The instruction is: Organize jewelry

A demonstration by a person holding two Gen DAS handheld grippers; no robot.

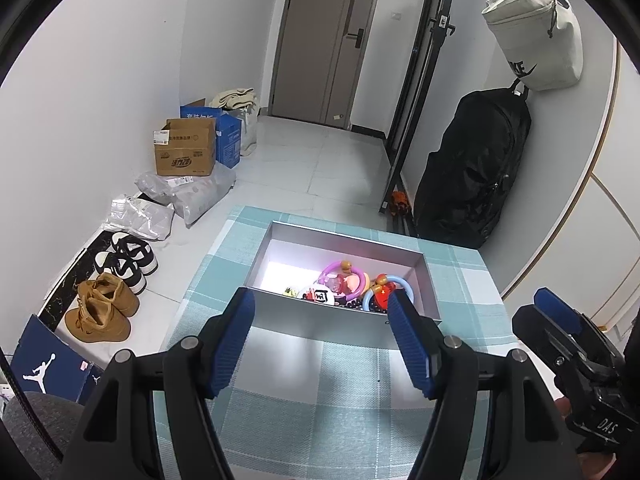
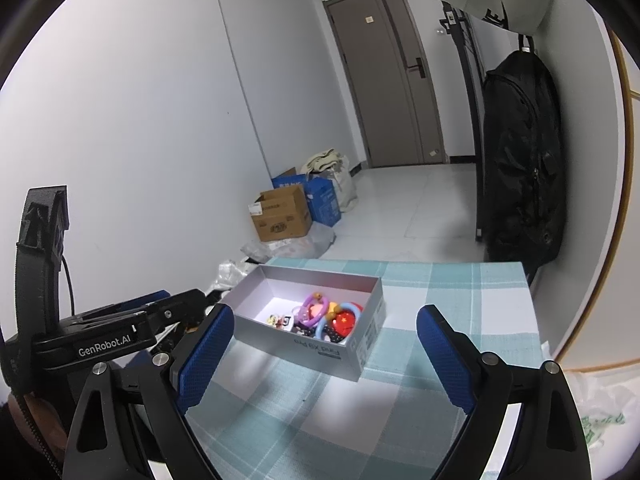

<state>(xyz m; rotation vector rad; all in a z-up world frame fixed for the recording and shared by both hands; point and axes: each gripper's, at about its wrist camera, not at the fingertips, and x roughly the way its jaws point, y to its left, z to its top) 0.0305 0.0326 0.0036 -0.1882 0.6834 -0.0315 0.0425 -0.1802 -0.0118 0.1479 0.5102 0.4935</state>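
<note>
A grey open box (image 1: 344, 322) (image 2: 356, 350) stands on a teal checked tablecloth (image 1: 320, 392) (image 2: 448, 304). Inside it lie colourful jewelry pieces: a purple ring bracelet (image 1: 345, 276) (image 2: 314, 307), a blue ring with a red piece (image 1: 384, 292) (image 2: 340, 322) and a small white charm (image 1: 320, 295) (image 2: 285, 321). My left gripper (image 1: 322, 312) is open and empty, just before the box's near wall. My right gripper (image 2: 325, 322) is open and empty, back from the box; it also shows at the right edge of the left wrist view (image 1: 560, 316).
Cardboard and blue boxes (image 1: 188, 152), parcels and shoes (image 1: 108, 308) line the left wall on the floor. A black backpack (image 1: 472, 168) and a white bag (image 1: 536, 36) hang at the right wall. A door (image 1: 324, 40) is at the far end.
</note>
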